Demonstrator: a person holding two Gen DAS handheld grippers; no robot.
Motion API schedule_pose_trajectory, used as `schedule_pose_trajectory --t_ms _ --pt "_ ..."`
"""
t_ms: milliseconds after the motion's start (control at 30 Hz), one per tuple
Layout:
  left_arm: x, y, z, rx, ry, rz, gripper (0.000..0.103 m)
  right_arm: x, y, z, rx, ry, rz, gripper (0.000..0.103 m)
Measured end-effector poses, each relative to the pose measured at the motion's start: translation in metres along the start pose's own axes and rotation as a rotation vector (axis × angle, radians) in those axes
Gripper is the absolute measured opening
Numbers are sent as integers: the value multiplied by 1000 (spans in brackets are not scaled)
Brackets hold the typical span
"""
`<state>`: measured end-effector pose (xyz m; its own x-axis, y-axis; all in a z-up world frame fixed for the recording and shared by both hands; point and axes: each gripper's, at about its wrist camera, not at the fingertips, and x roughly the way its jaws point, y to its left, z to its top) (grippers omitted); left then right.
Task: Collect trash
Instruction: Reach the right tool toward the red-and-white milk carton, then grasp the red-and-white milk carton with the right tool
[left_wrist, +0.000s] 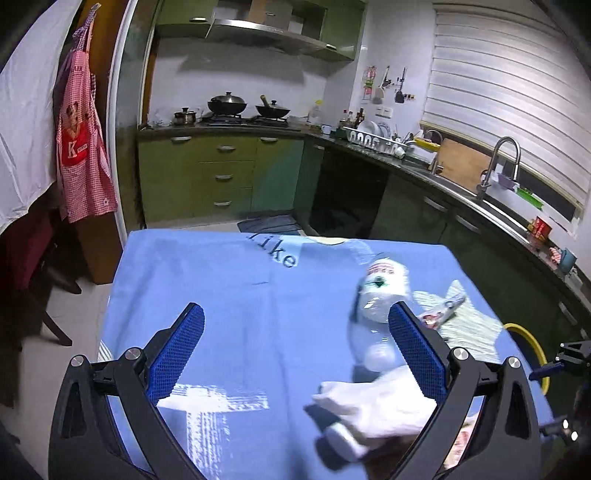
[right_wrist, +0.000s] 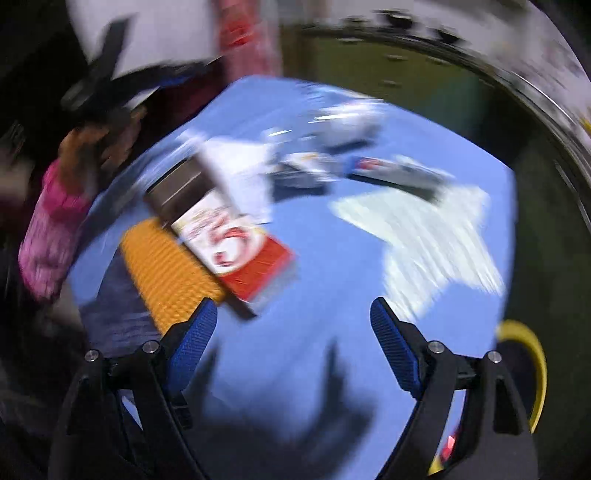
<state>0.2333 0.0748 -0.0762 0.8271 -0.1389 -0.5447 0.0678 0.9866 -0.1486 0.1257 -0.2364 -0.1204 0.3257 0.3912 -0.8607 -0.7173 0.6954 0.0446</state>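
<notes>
Trash lies on a table with a blue cloth (left_wrist: 229, 295). In the left wrist view my left gripper (left_wrist: 295, 325) is open and empty above the cloth. A crushed clear plastic bottle (left_wrist: 376, 295) lies just inside its right finger. A crumpled white tissue (left_wrist: 376, 406) lies nearer, and a small wrapper (left_wrist: 443, 310) lies to the right. The right wrist view is blurred. My right gripper (right_wrist: 293, 321) is open and empty above the cloth (right_wrist: 332, 332). A red and white carton (right_wrist: 229, 236) lies ahead left, with the bottle (right_wrist: 351, 125) and a flat wrapper (right_wrist: 399, 173) farther off.
A yellow-rimmed bin (left_wrist: 532, 347) stands at the table's right edge, also seen in the right wrist view (right_wrist: 532, 354). An orange textured mat (right_wrist: 166, 273) lies under the carton. Green kitchen cabinets (left_wrist: 221, 173) and a sink counter (left_wrist: 480, 199) stand beyond the table. A chair (left_wrist: 40, 258) stands left.
</notes>
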Motion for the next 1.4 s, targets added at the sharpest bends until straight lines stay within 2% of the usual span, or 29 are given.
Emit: schedule_pose_trajectory --t_ms 100,200,367,433,767,1000,1067,1100,1400 --pt "16 9 -7 -29 18 -1 98 17 9 14 -143 66 47 80" --pt "25 8 -12 -45 29 -1 98 24 9 21 -227 111 75 79" --pt "26 5 -16 -23 11 32 98 43 7 37 -361 183 122 66" --pt "24 4 -16 -22 -3 37 98 49 9 40 -406 200 137 57" --pt "29 8 -19 -46 20 29 98 65 30 48 -613 267 150 57" --pt "34 1 -24 -28 34 26 98 81 39 50 -653 317 186 57" --pt "34 0 -23 -27 35 23 98 84 39 49 -644 327 194 56" --pt "34 -1 -23 -26 35 24 98 84 39 49 -638 327 192 52" --pt "30 -7 -24 -9 24 27 98 79 31 39 -552 336 169 51"
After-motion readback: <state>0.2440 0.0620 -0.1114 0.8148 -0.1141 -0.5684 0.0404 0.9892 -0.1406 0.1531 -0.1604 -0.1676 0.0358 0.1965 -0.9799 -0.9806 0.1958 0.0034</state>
